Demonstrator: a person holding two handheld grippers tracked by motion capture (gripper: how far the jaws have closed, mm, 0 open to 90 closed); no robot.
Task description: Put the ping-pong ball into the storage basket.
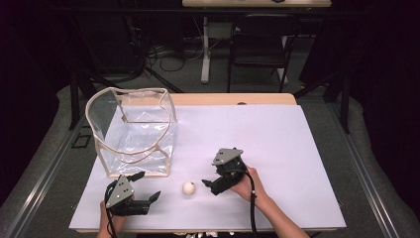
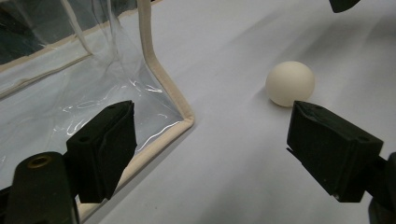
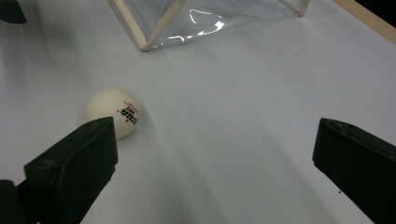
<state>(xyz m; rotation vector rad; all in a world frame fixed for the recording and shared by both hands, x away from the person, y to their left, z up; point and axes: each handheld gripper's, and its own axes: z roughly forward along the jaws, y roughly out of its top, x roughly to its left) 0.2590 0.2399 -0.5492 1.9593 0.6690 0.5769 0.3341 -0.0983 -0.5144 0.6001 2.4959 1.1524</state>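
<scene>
High view: a white table-tennis ball [image 1: 188, 188] lies on the white-covered bench [image 1: 277, 148], between the left gripper [image 1: 148, 187] and right gripper [image 1: 208, 185], both with fingers spread wide and empty. It looks light, hard, smooth and quick to roll; pinch it across its middle. A clear plastic bag [image 1: 133, 131] stands nearby, and beyond it a dark room.

This looks like a lab: black curtains [image 1: 29, 74] wall off the table [image 1: 277, 99], cables [image 1: 168, 54] snarl on the grey floor [image 1: 257, 79] behind, beside a black chair [image 1: 260, 42] and a desk leg [image 1: 205, 49].
</scene>
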